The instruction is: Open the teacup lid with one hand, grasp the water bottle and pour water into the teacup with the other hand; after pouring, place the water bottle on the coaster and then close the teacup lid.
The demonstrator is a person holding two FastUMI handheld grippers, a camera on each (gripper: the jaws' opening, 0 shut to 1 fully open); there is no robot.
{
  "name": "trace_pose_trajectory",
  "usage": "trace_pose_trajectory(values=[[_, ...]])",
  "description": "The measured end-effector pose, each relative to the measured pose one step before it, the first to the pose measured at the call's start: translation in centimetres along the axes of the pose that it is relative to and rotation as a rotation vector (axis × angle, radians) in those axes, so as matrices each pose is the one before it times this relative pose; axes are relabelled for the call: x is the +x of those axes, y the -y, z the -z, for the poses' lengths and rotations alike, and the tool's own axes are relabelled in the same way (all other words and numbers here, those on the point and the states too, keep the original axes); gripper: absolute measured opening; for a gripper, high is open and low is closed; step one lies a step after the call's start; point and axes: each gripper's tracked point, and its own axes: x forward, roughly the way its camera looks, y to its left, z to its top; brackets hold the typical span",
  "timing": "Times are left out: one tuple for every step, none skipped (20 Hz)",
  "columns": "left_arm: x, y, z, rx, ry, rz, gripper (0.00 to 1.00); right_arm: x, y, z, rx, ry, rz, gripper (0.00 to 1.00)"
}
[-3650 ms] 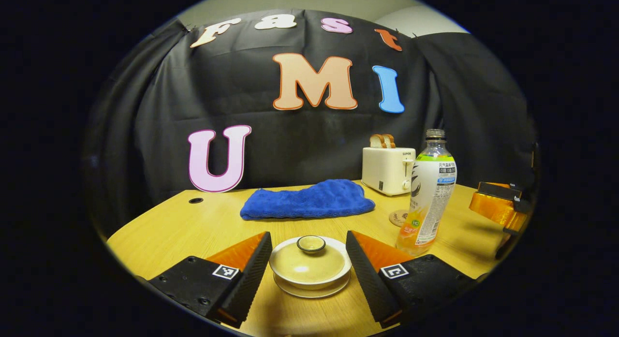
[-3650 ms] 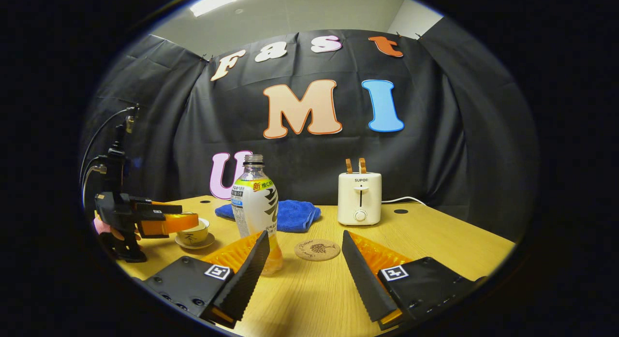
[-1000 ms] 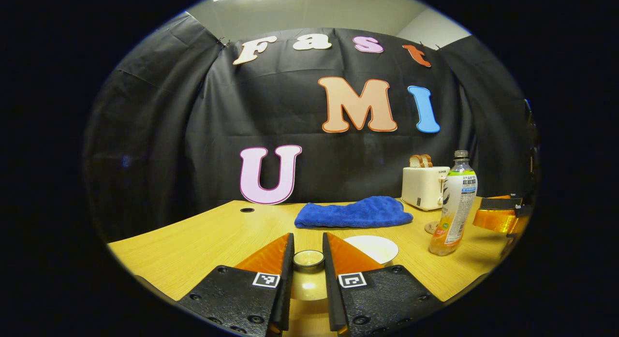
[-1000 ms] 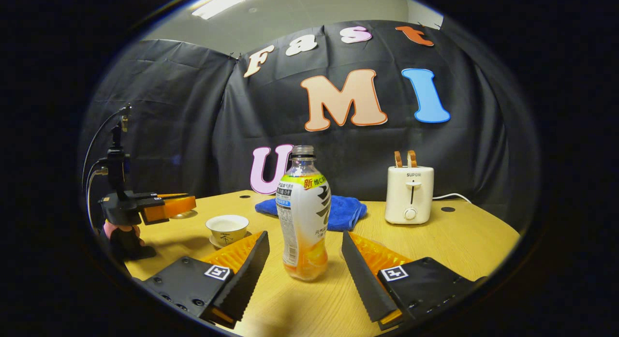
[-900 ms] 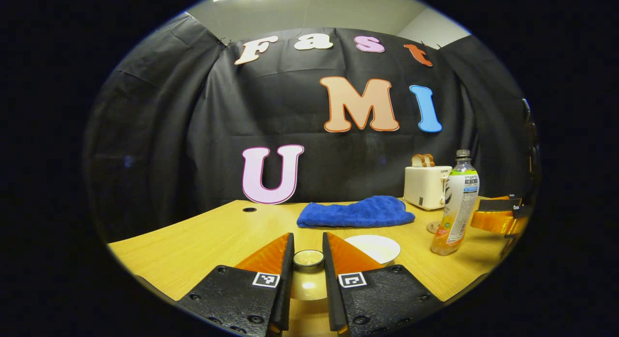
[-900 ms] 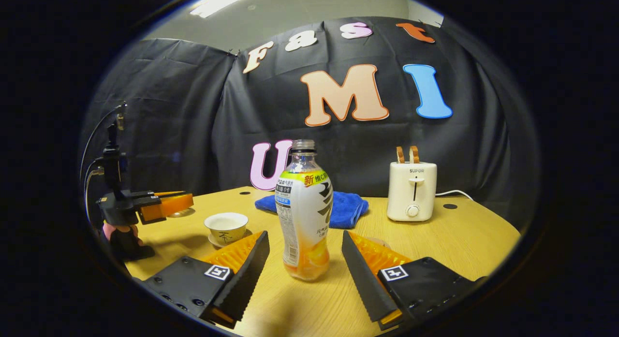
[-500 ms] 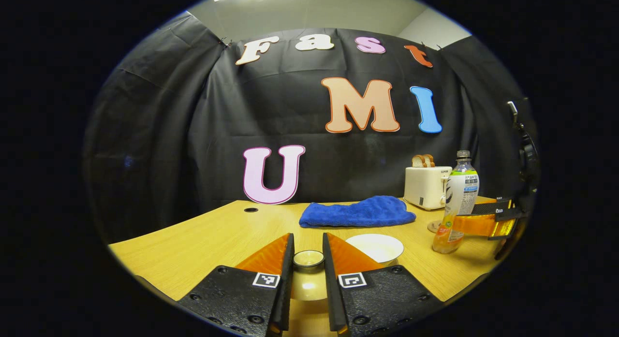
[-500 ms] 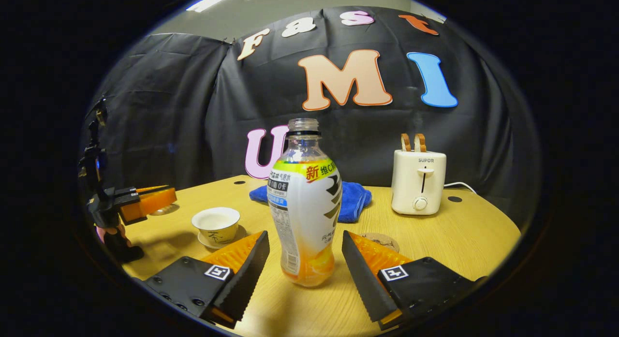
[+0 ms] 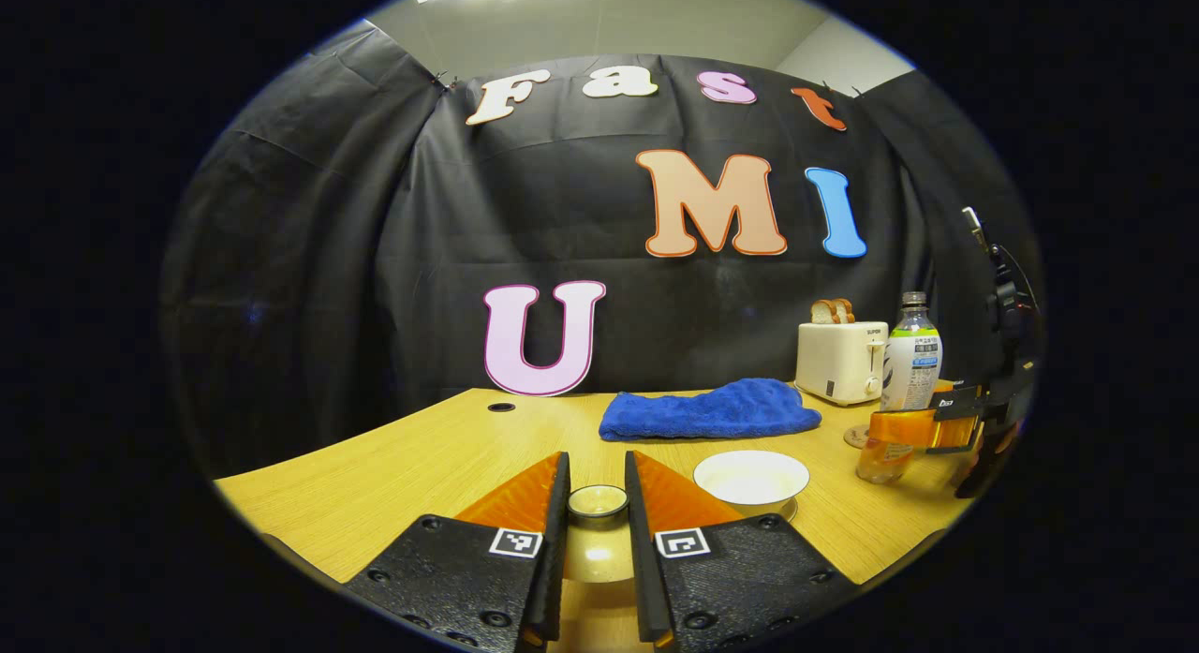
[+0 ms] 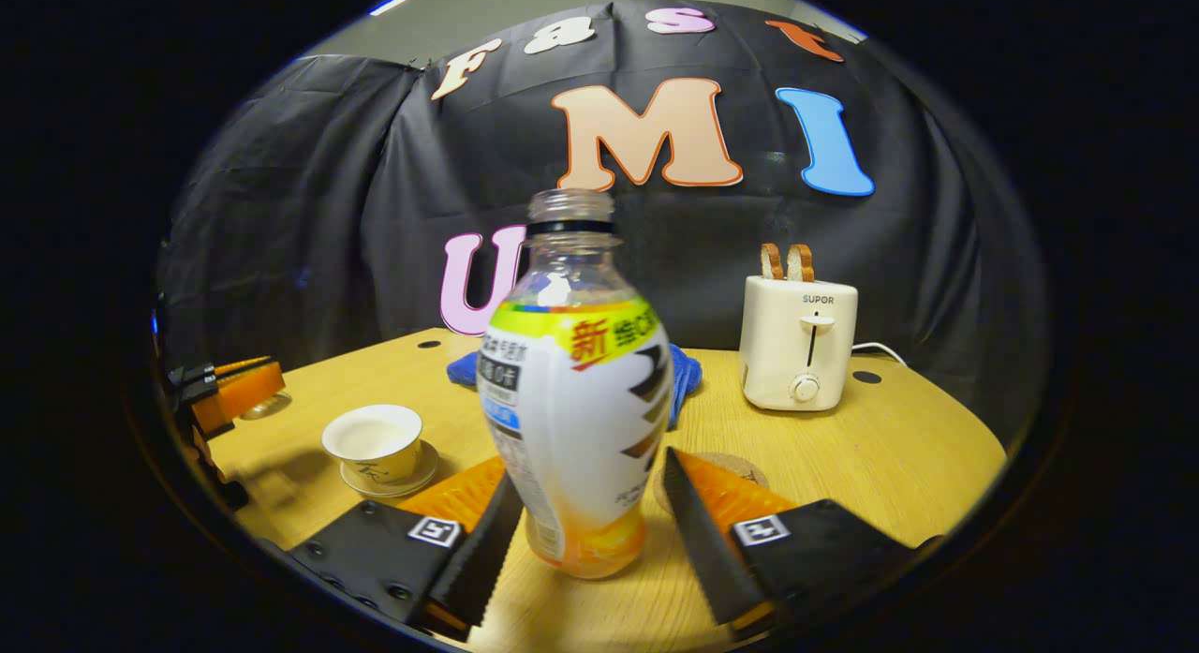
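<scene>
The left gripper jaws pinch the knob of the teacup lid. The right gripper jaws stand narrow around the upright water bottle; contact is unclear. The open teacup sits left on the counter, the coaster right behind.

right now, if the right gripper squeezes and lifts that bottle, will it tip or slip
The water bottle is tall and narrow-based, so likely tippy. It looks mostly empty, probably light. Its glossy label wrap may slip, and with no cap, tilting could spill.
</scene>
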Motion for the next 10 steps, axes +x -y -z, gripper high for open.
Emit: trace_pose_trajectory(values=[[-0.092,-0.042,0.092,0.00025,-0.00052,0.00032,0.29,-0.179,0.080,0.091,-0.00090,-0.01072,0.00333,0.82],[-0.073,0.045,-0.069,0.00010,-0.00062,0.00100,0.29,0.076,0.076,-0.036,-0.00192,-0.00502,-0.00027,0.73],[-0.036,0.072,-0.017,0.00008,-0.00032,0.00097,0.29,-0.021,-0.025,-0.042,-0.00251,0.00183,-0.00113,0.72],[0.069,-0.067,-0.038,-0.00009,0.00004,0.00027,0.29,-0.149,0.042,0.152,-0.00084,-0.00600,0.00689,0.67],[0.084,-0.083,0.056,-0.00002,0.00033,0.00017,0.29,-0.047,0.275,0.036,-0.00178,-0.00393,0.00892,0.63],[0.027,-0.010,-0.020,-0.00004,0.00009,-0.00040,0.29,-0.139,-0.056,-0.025,-0.00712,0.00209,0.00563,0.63],[0.106,-0.139,-0.080,-0.00045,0.00143,-0.00065,0.29,-0.130,0.027,-0.144,-0.01514,0.00315,0.00904,0.63],[0.134,0.053,-0.044,0.00052,-0.00161,0.00022,0.29,-0.281,0.032,-0.061,-0.01680,0.00254,0.01214,0.63],[0.108,-0.035,0.071,-0.00030,-0.00002,0.00014,0.29,-0.400,0.031,-0.112,-0.01751,-0.00372,0.00648,0.63],[0.120,-0.027,0.051,-0.00059,0.00115,0.00017,0.29,-0.441,0.077,-0.242,-0.01650,-0.00016,0.00752,0.63]])
